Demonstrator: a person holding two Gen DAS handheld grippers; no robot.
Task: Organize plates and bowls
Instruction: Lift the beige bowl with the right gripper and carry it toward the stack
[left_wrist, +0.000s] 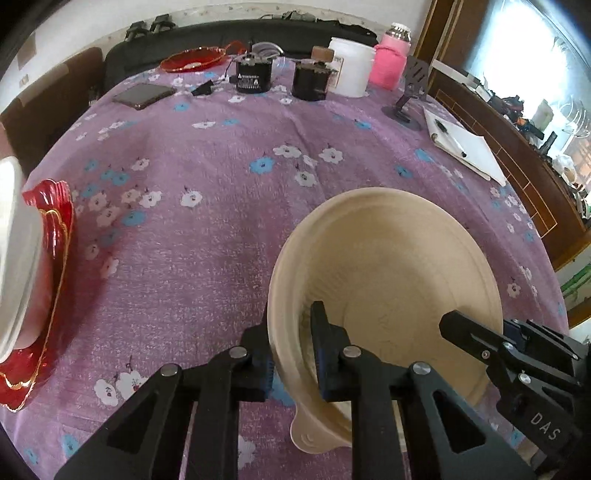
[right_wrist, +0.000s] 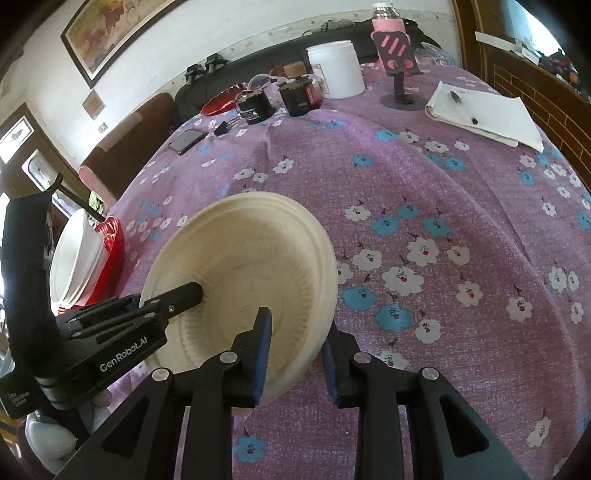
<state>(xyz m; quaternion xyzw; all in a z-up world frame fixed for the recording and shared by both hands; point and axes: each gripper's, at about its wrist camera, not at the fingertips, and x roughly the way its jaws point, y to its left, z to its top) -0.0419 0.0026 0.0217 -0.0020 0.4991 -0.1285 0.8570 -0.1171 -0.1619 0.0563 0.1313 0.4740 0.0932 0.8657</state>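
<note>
Left wrist view: the left gripper (left_wrist: 293, 360) is clamped on the near rim of a cream plate (left_wrist: 388, 266), one blue-padded finger (left_wrist: 325, 354) inside the dish and the other under its edge. The right gripper (right_wrist: 295, 360) pinches the same plate (right_wrist: 243, 273) at its opposite rim, one pad (right_wrist: 260, 354) inside, the other outside. Held between the two, the plate is tilted off the purple flowered tablecloth (left_wrist: 207, 236), its hollow facing up and toward the far side of the table; being round, it has no long axis. Well to the left at the table's edge, a white bowl (right_wrist: 75, 254) sits on a red plate (left_wrist: 48, 295). Along the far edge stand two black cylinders (left_wrist: 255, 75), a white tub (left_wrist: 351, 66) and a pink bottle (left_wrist: 389, 61).
</note>
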